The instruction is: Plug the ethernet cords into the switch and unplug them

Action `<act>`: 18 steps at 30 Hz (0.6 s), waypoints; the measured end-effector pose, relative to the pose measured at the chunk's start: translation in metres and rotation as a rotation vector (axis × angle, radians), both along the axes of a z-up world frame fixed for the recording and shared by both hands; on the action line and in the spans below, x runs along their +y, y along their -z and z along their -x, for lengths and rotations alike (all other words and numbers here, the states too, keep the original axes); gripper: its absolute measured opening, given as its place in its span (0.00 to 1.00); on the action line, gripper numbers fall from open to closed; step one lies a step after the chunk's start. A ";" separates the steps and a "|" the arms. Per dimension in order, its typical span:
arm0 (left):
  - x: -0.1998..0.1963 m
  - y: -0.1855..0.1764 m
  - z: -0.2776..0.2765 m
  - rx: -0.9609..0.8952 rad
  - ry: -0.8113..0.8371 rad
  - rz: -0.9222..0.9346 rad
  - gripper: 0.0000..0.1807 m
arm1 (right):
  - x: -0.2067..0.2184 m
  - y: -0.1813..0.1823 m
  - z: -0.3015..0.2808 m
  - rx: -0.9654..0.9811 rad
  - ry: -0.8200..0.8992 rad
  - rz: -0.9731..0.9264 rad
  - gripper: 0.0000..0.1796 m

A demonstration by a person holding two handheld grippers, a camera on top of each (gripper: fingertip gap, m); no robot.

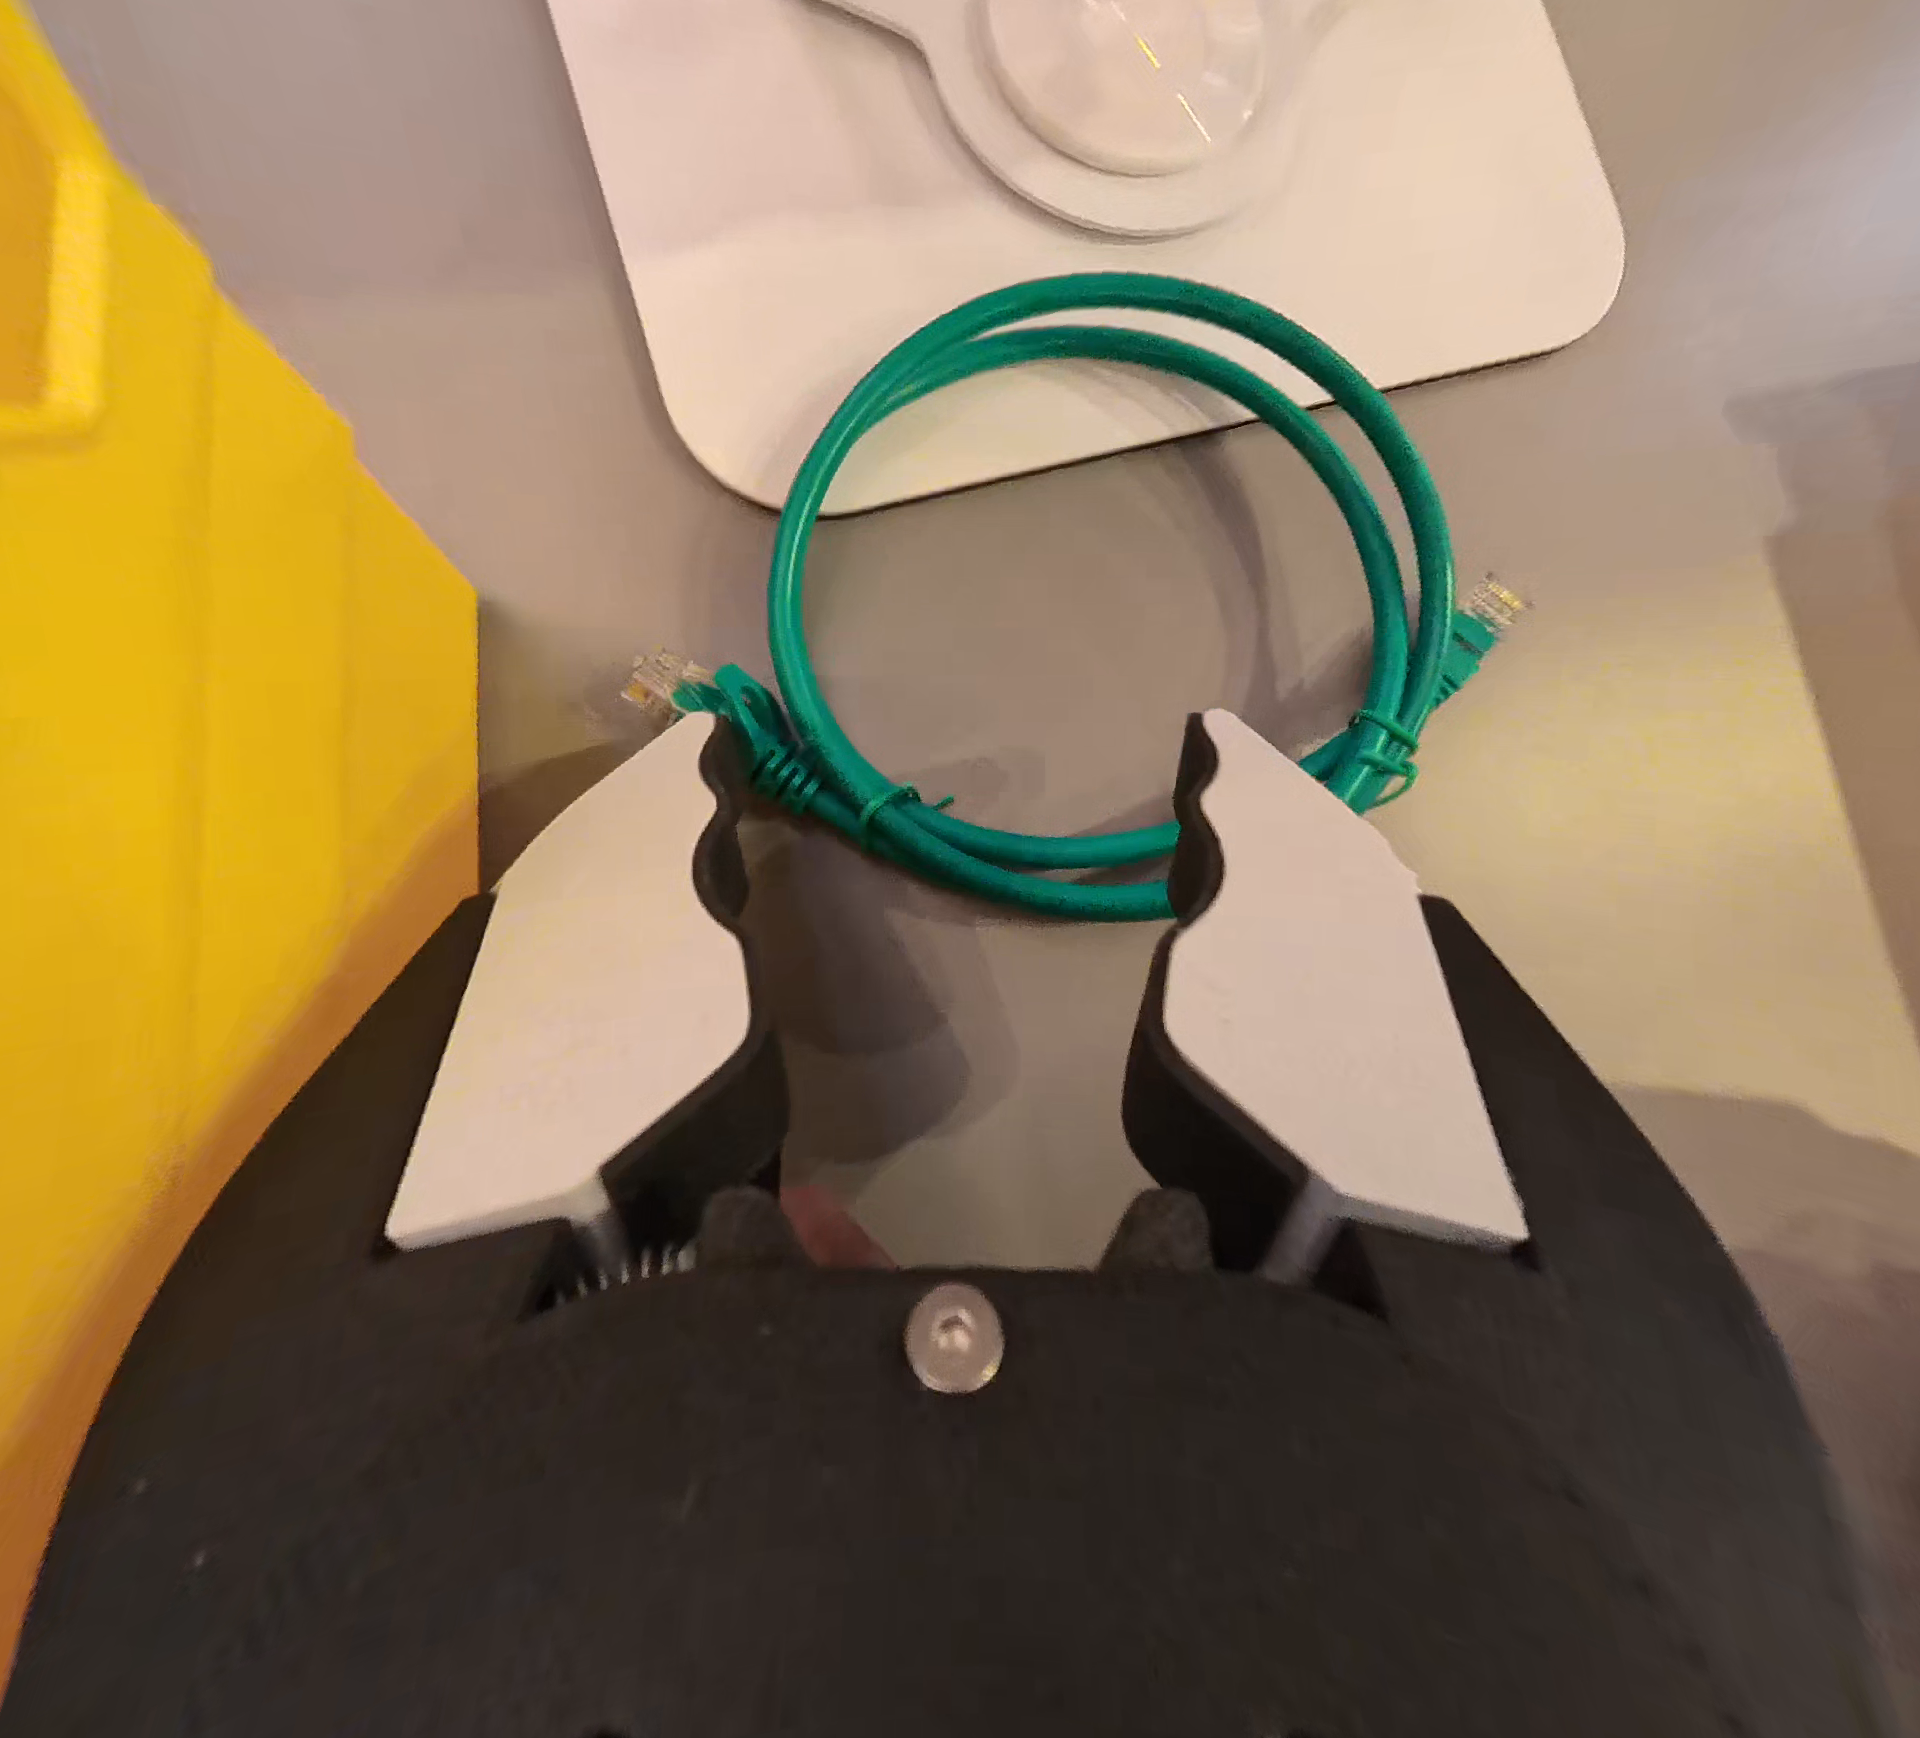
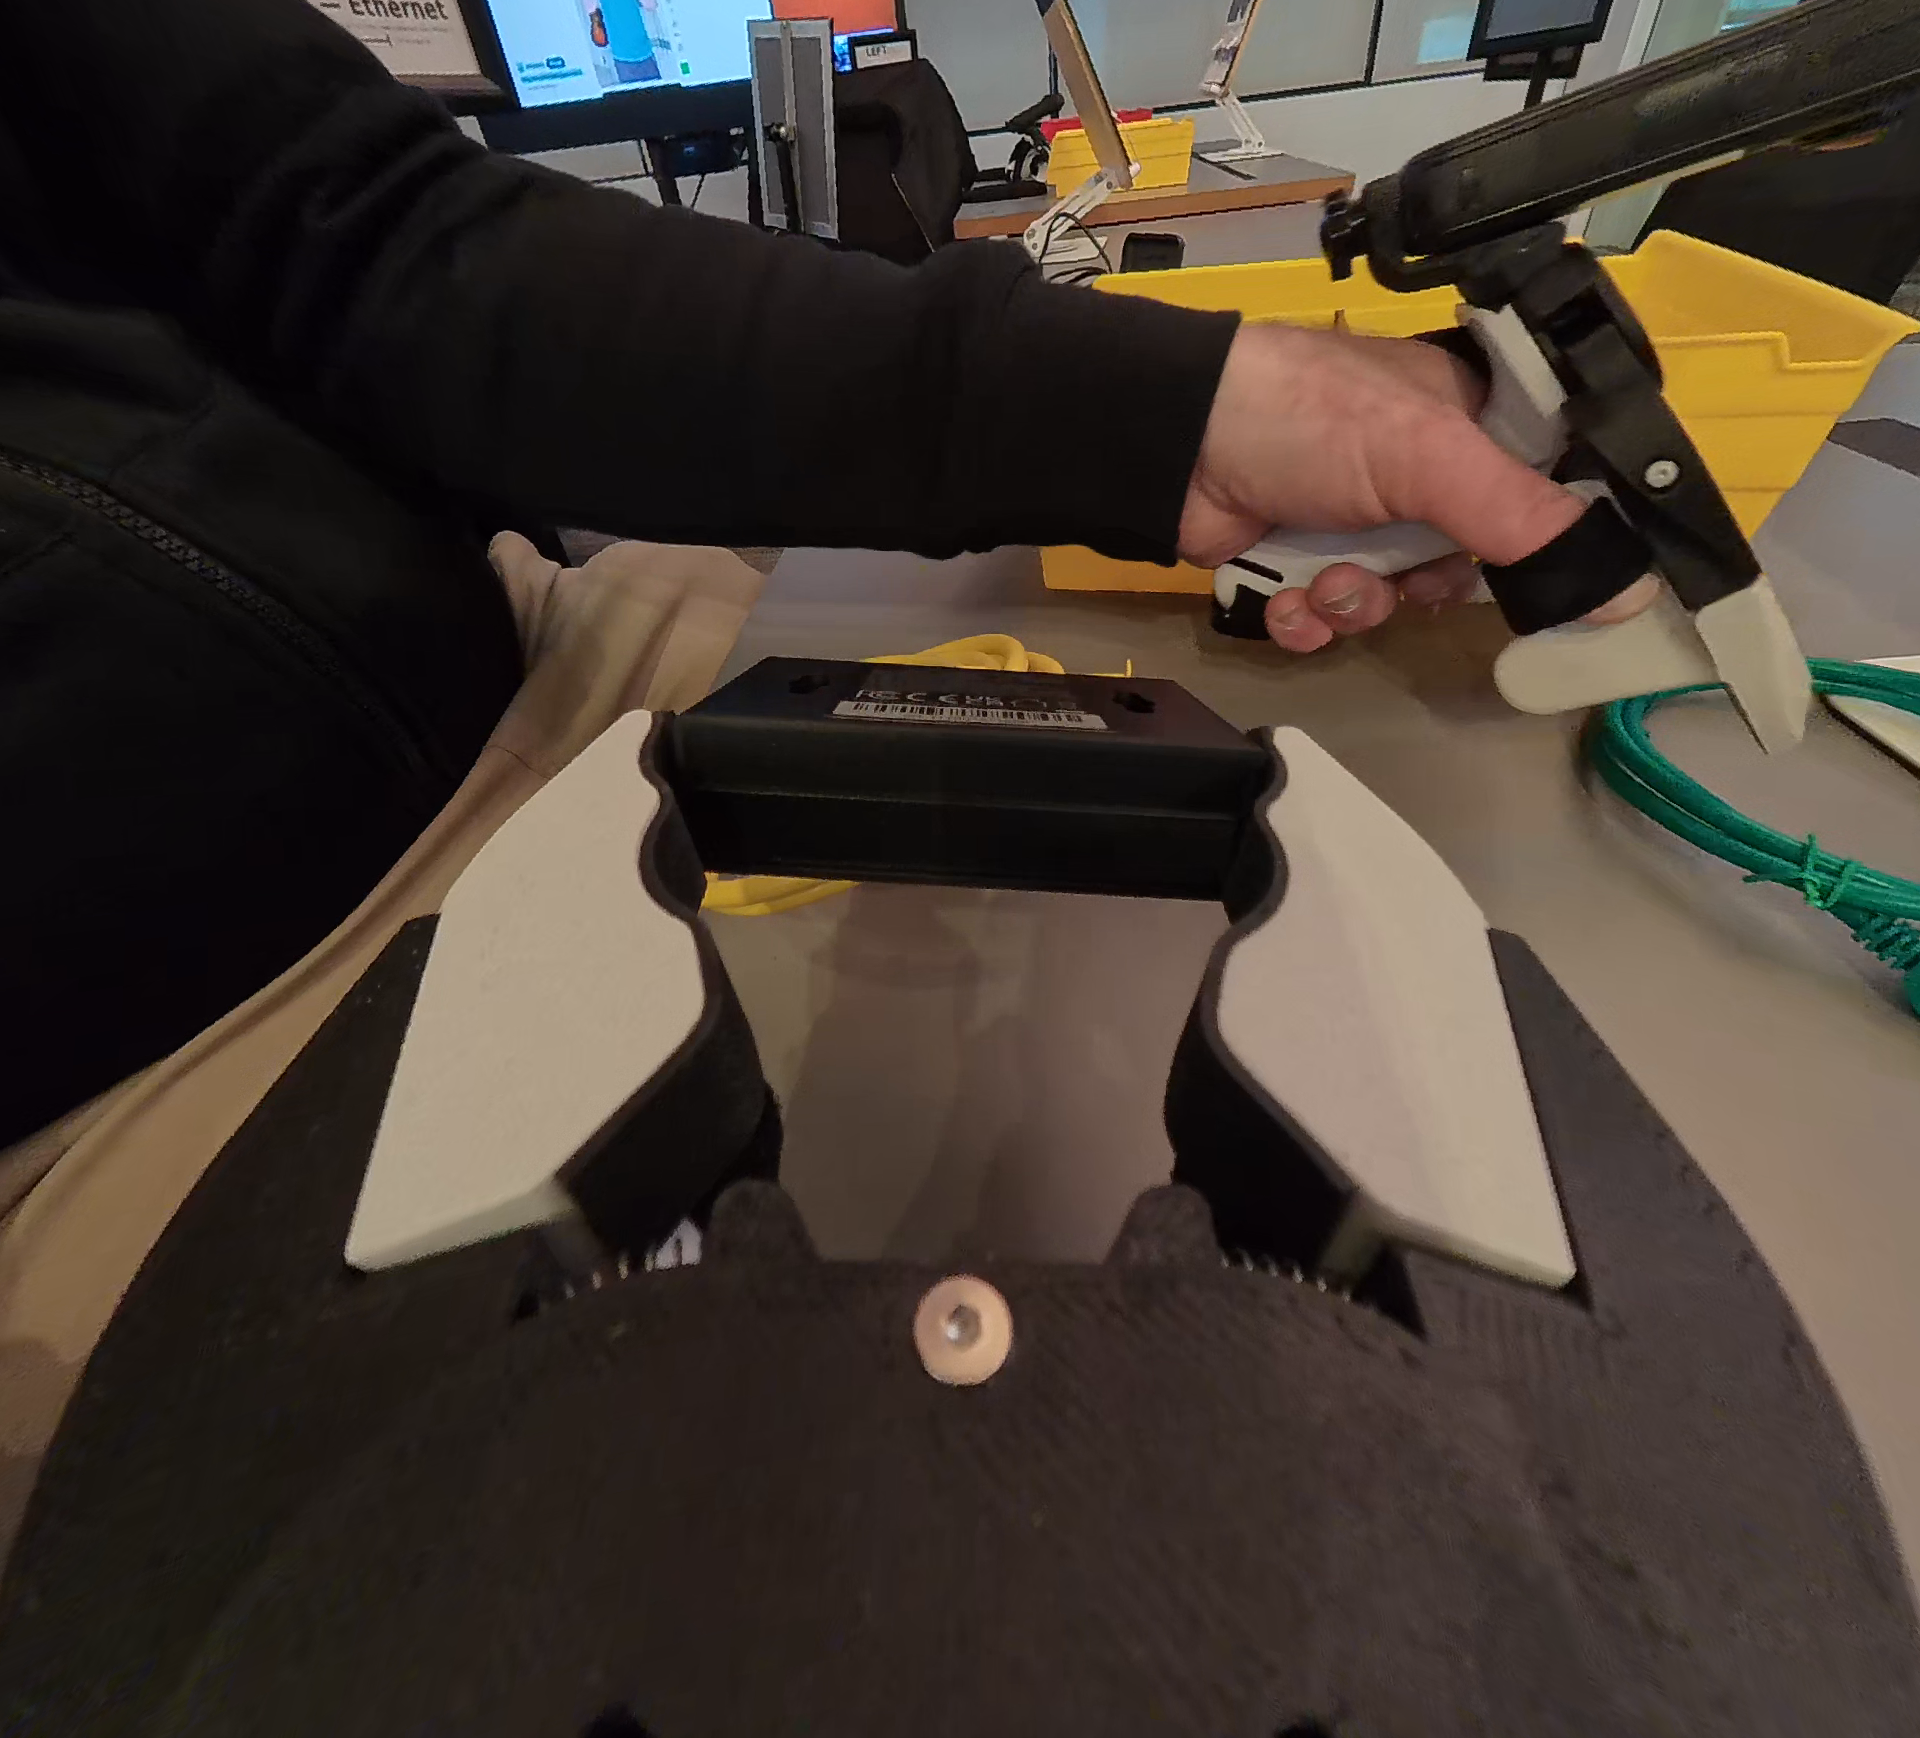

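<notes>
A green ethernet cord (image 1: 1132, 315), coiled and tied, lies on the grey table with clear plugs at its left (image 1: 649, 682) and right (image 1: 1493, 599) ends. My left gripper (image 1: 951, 732) is open, just above the coil's near side, its fingers straddling the cable. My right gripper (image 2: 961, 743) is shut on the black switch (image 2: 961, 800), held by its two ends with the labelled side up. A yellow cord (image 2: 774, 893) lies under and behind the switch. In the right wrist view the left gripper (image 2: 1756, 686) hovers over the green cord (image 2: 1704, 821).
A yellow bin (image 1: 208, 649) stands close on the left of the green cord; it also shows in the right wrist view (image 2: 1756, 379). A white stand base (image 1: 831, 265) lies just beyond the coil. A person's black sleeve (image 2: 727, 369) crosses above the table. Monitors stand behind.
</notes>
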State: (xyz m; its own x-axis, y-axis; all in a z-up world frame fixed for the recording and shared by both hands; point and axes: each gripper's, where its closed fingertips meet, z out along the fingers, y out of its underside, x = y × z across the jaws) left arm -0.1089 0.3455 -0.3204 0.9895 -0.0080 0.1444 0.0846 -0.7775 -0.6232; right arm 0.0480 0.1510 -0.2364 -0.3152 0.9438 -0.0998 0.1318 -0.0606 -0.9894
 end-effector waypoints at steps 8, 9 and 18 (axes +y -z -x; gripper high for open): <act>0.015 0.007 0.006 0.406 0.203 0.039 0.09 | -0.001 0.001 0.000 -0.004 -0.002 -0.005 0.56; 0.017 0.007 0.001 0.430 0.257 0.043 0.09 | -0.001 0.001 0.000 -0.005 -0.003 -0.006 0.56; 0.015 0.003 -0.018 0.596 0.671 0.132 0.04 | -0.003 0.002 0.000 -0.013 -0.012 -0.009 0.56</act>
